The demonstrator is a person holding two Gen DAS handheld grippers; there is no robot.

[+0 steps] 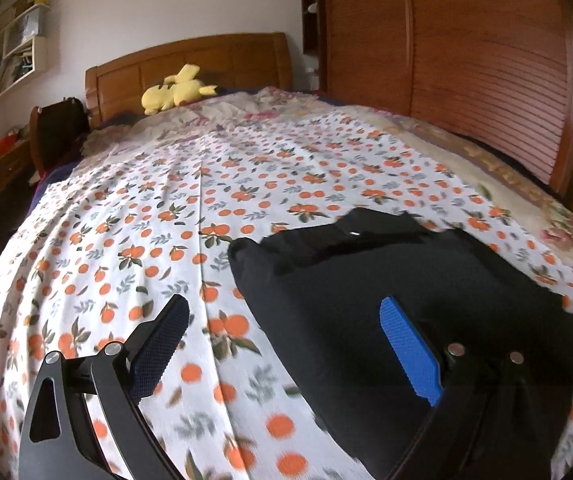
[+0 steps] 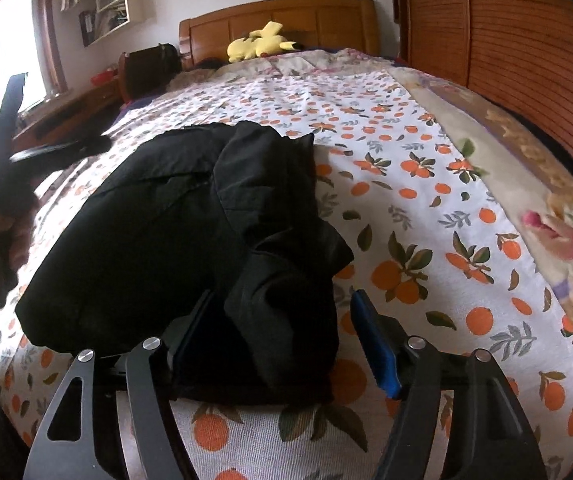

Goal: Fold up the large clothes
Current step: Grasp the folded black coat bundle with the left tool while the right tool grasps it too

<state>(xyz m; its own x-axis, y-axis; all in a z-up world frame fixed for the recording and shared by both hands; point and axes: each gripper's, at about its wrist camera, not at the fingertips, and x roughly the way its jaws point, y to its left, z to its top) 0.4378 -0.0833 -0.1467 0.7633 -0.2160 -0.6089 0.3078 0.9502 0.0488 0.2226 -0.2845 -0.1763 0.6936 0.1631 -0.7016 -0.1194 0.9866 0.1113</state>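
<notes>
Black garment [image 2: 174, 232] bunched mid-frame on bed [image 2: 426, 208]; both grippers, left [image 1: 286, 344] and right [image 2: 286, 340], fingers wide, holding nothing; smooth flat before next fold.

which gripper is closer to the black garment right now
Right. The right gripper has its jaws open around the near edge of the black garment. The left gripper, also open, hangs beside it over the orange-print sheet, one finger over the fabric.
</notes>
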